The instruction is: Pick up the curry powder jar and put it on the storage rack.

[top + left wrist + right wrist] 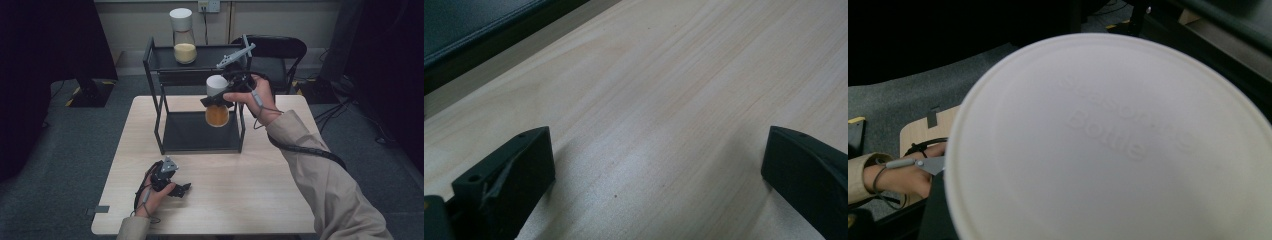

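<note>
A seasoning bottle [217, 115] with a white lid and orange-brown contents hangs in the air before the black two-shelf rack [190, 135], between its shelves. My right gripper [216, 99] is shut on its neck, just under the lid. The right gripper view looks straight onto that white lid [1108, 140], which bears raised lettering and hides the jaws. A second bottle [184, 37] with yellow contents stands on the rack's top shelf. On the table's near left my left gripper [182, 190] rests open; its jaws [656, 165] stand wide apart over bare wood.
The light wooden table [260, 200] has free room in front of the rack. A black chair [272, 50] stands behind the rack at the right. Dark carpet and cables surround the table. The person's left hand [903, 175] appears past the lid.
</note>
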A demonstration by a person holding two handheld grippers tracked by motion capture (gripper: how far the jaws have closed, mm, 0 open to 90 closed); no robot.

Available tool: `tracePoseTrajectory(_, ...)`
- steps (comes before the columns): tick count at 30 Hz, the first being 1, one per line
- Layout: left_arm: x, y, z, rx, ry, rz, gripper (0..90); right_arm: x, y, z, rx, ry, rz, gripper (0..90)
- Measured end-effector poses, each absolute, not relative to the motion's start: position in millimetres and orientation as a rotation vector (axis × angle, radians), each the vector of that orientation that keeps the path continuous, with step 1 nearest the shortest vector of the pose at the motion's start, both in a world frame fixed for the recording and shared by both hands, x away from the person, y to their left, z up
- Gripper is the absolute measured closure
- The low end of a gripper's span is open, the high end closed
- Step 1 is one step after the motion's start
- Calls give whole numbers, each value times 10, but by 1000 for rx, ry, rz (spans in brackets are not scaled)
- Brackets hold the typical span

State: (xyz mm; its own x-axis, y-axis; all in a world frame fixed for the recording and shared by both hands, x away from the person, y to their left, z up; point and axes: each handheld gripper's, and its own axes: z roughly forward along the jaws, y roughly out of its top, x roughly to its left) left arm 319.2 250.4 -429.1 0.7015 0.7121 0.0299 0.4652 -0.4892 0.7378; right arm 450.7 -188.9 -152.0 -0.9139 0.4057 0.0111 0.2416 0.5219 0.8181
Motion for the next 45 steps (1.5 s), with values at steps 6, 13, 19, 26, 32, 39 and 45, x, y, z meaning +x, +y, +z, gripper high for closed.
tracePoseTrajectory(6, 3192, 2505, -4291, 2175, 893, 432, 1, 4556, -1874, -1275, 558, 2578, 1313, 360)
tracePoseTrajectory(13, 3193, 2506, -4290, 2176, 892, 432, 1, 4590, -1865, -1071, 554, 2562, 1299, 359)
tracePoseTrajectory(19, 3195, 2508, -4290, 2176, 891, 431, 1, 4627, -1868, -932, 571, 2550, 1307, 360)
tracePoseTrajectory(26, 3201, 2518, -4288, 2179, 885, 428, 2, 4656, -1863, -726, 572, 2517, 1303, 359)
tracePoseTrajectory(32, 3205, 2521, -4286, 2181, 884, 424, 2, 4693, -1837, -514, 592, 2487, 1290, 360)
tracePoseTrajectory(39, 3206, 2523, -4286, 2181, 883, 423, 2, 4821, -1766, -361, 625, 2456, 1279, 360)
tracePoseTrajectory(45, 3210, 2530, -4286, 2182, 879, 421, 2, 5006, -1675, -393, 669, 2425, 1266, 359)
